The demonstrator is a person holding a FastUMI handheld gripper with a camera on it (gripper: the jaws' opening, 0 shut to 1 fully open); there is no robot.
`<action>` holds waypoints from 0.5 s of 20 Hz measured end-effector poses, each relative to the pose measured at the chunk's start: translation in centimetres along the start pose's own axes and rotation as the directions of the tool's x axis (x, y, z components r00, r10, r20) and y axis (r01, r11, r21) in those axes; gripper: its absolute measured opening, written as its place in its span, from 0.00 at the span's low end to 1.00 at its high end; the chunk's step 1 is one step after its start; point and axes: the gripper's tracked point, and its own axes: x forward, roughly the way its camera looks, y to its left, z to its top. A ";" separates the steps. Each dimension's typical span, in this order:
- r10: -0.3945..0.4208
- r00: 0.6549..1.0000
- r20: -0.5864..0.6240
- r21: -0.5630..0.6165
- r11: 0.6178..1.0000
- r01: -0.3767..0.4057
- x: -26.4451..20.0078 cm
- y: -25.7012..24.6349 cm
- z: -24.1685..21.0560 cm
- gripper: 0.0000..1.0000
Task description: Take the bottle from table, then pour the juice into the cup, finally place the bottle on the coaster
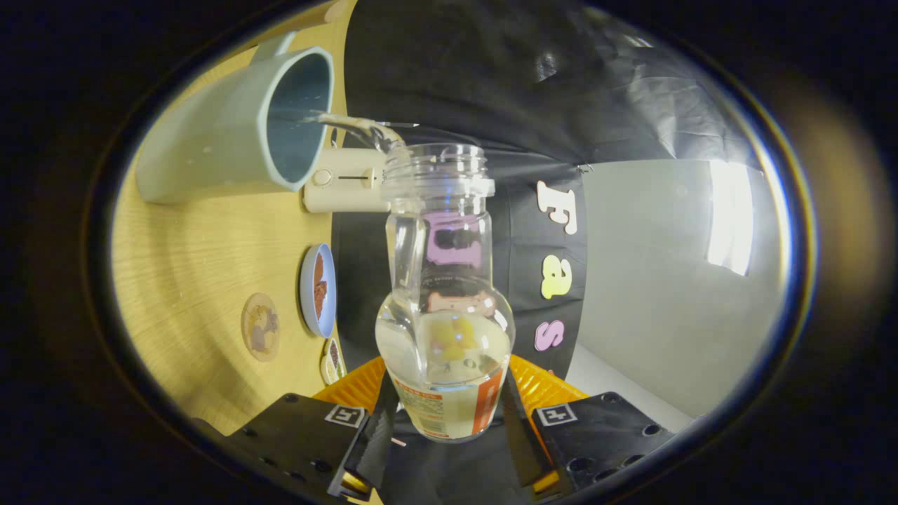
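Note:
My gripper (pixel 449 428) is shut on a clear glass bottle (pixel 442 294), both fingers pressing its labelled lower part. The bottle has no cap and holds pale liquid in its lower half. The whole view is rolled, so the wooden table (pixel 203 280) stands on its side, which shows the bottle is tipped. A thin stream of liquid (pixel 351 126) runs from the bottle's mouth into the open grey-blue cup (pixel 245 126) just beyond it. A round cork-coloured coaster (pixel 261 327) with a printed pattern lies flat on the table, apart from the cup.
A cream-coloured device (pixel 344 189) with a knob stands beside the cup. A blue dish (pixel 318 289) with brown pieces sits near the coaster, with a smaller dish (pixel 332 359) next to it. A grey wall (pixel 666 294) stands past the table.

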 end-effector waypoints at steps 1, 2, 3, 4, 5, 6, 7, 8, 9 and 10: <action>-0.004 1.000 0.000 -0.001 1.000 0.004 0.1 -0.1 0.0 0.73; -0.006 1.000 0.002 -0.002 1.000 0.006 0.1 -0.1 0.0 0.73; -0.009 1.000 0.003 -0.002 1.000 0.009 0.1 -0.2 0.1 0.73; -0.011 1.000 0.005 -0.003 1.000 0.011 0.1 -0.2 0.2 0.73; -0.014 1.000 0.006 -0.005 1.000 0.014 0.2 -0.3 0.0 0.73; -0.016 1.000 0.007 -0.007 1.000 0.016 0.1 -0.3 0.1 0.73; -0.017 1.000 0.007 -0.009 1.000 0.017 0.2 -0.4 0.1 0.73; -0.018 1.000 0.008 -0.012 1.000 0.018 0.2 -0.5 0.2 0.73; -0.019 1.000 0.009 -0.015 1.000 0.019 0.2 -0.5 0.2 0.73; -0.020 1.000 0.010 -0.017 1.000 0.020 0.2 -0.6 0.3 0.73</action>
